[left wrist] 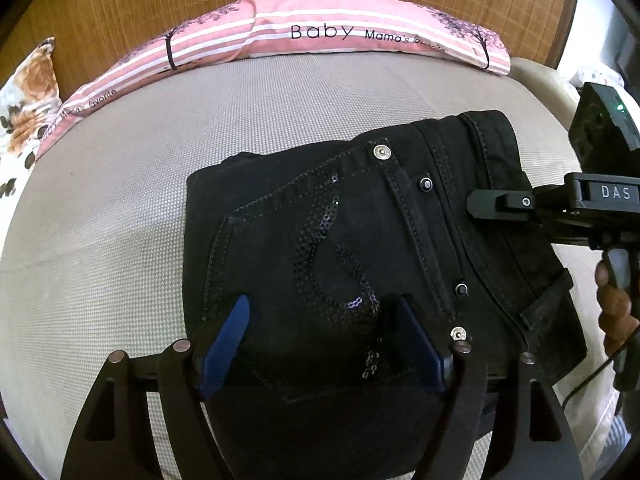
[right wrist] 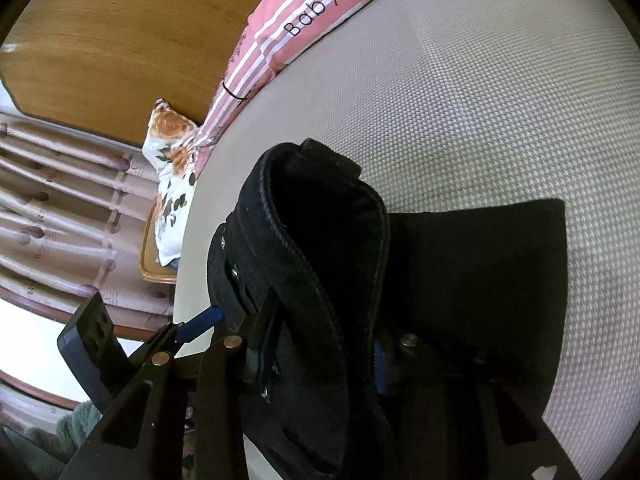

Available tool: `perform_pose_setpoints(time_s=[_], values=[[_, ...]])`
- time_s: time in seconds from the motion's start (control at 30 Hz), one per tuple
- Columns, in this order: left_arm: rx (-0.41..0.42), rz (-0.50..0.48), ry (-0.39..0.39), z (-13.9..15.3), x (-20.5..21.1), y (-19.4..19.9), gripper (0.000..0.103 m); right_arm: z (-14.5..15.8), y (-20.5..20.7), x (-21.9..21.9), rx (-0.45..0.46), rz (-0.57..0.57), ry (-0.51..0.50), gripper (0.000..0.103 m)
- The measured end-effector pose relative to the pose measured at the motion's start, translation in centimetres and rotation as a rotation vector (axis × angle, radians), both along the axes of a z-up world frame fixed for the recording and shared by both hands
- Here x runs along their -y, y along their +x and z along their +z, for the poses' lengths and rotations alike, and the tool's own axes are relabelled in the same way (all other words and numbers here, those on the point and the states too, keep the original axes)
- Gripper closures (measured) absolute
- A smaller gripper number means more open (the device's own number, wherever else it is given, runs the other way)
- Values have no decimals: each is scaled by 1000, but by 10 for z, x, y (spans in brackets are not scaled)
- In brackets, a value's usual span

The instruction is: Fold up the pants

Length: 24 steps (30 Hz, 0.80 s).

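Black pants (left wrist: 360,240) lie folded on the grey woven bed mat (left wrist: 120,200), the back pocket with its sequin pattern and metal studs facing up. My left gripper (left wrist: 326,342) hovers open over the pocket, one blue pad on each side and nothing pinched. From the right, my right gripper (left wrist: 476,204) reaches in at the waistband edge. In the right wrist view the right gripper (right wrist: 320,360) is shut on a raised fold of the pants (right wrist: 320,220), which fills the gap between the fingers. The left gripper's blue finger (right wrist: 200,324) shows at the lower left.
A pink striped pillow (left wrist: 320,28) lies along the wooden headboard (left wrist: 160,0). A floral pillow (left wrist: 28,100) sits at the far left corner. Curtains (right wrist: 60,200) hang beyond the bed's edge. A hand (left wrist: 616,304) holds the right gripper's handle.
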<state>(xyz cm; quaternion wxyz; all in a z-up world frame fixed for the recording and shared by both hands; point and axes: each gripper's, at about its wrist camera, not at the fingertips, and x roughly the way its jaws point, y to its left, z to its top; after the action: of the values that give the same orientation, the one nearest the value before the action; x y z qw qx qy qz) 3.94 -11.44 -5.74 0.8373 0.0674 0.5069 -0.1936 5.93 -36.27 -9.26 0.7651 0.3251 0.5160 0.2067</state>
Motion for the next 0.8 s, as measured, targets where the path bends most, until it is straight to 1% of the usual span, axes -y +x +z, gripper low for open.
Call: perform_pose_setpoints(time_s=[0.07, 0.13, 0.23, 0.3, 0.37, 0.47, 0.57, 0.67, 0.8], values=[[4, 4, 4, 0, 1, 0, 26, 3, -2, -3, -1, -16, -7, 75], [6, 4, 6, 1, 1, -1, 26, 8, -4, -5, 1, -33, -20, 81], [9, 11, -2, 6, -3, 0, 26, 17, -7, -8, 3, -54, -35, 87], [12, 27, -14, 10, -9, 1, 26, 26, -11, -11, 17, -66, -59, 88], [21, 50, -45, 17, -18, 3, 26, 37, -14, -15, 31, -70, -92, 89], [35, 102, -80, 24, -34, 9, 26, 52, -17, -17, 56, -70, -109, 90], [20, 136, -99, 23, -43, 16, 26, 68, -20, -15, 84, -73, -117, 91], [6, 126, -102, 19, -41, 17, 26, 74, -26, -7, 97, -93, -129, 91], [-3, 81, -76, 11, -29, 14, 26, 67, -36, 15, 70, -156, -134, 91]])
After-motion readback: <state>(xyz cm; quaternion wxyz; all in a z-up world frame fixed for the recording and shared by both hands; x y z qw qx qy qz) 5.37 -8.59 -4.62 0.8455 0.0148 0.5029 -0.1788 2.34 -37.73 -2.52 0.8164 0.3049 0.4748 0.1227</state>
